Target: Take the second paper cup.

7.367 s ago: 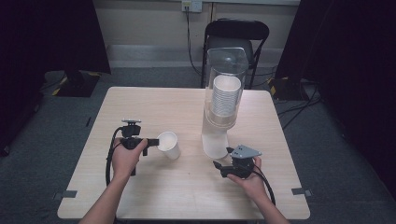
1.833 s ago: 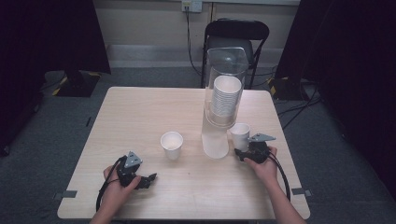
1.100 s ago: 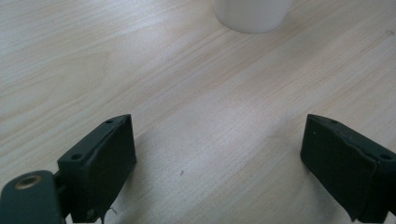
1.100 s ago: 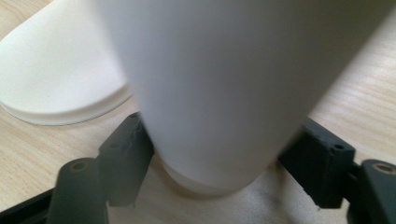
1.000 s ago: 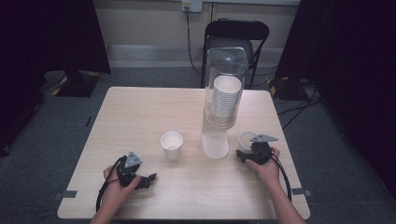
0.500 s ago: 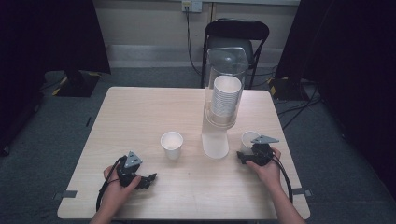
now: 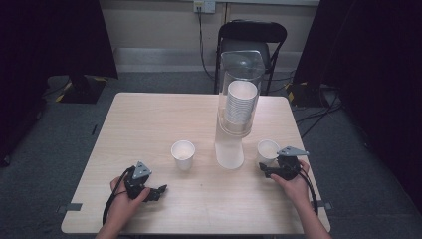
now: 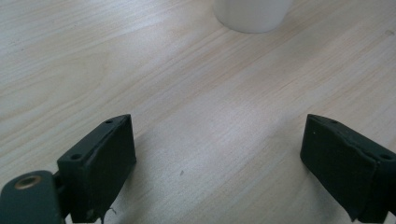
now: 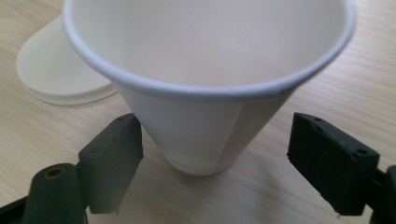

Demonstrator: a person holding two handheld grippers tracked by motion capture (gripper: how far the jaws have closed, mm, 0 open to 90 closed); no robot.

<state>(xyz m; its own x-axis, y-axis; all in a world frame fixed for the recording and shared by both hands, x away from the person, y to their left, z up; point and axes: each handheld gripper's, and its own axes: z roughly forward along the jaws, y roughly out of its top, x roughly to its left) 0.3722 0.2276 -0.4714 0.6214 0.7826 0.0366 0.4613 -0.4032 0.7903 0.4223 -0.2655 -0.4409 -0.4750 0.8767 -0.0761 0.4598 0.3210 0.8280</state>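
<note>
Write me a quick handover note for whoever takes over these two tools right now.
Right tool: jaws have just been opening, paper cup stands between them on the table, right of the dispenser, released.
Left tool: open, empty, resting near the table's front edge.
Done: two cups out; the other cup stands left of the dispenser.
Left: back the right tool away; probably pull more cups from the stack.

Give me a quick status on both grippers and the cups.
Right gripper jaws just opening, paper cup standing free between them. Left gripper open, idle. Second cup left of dispenser. Nothing in the way.
</note>
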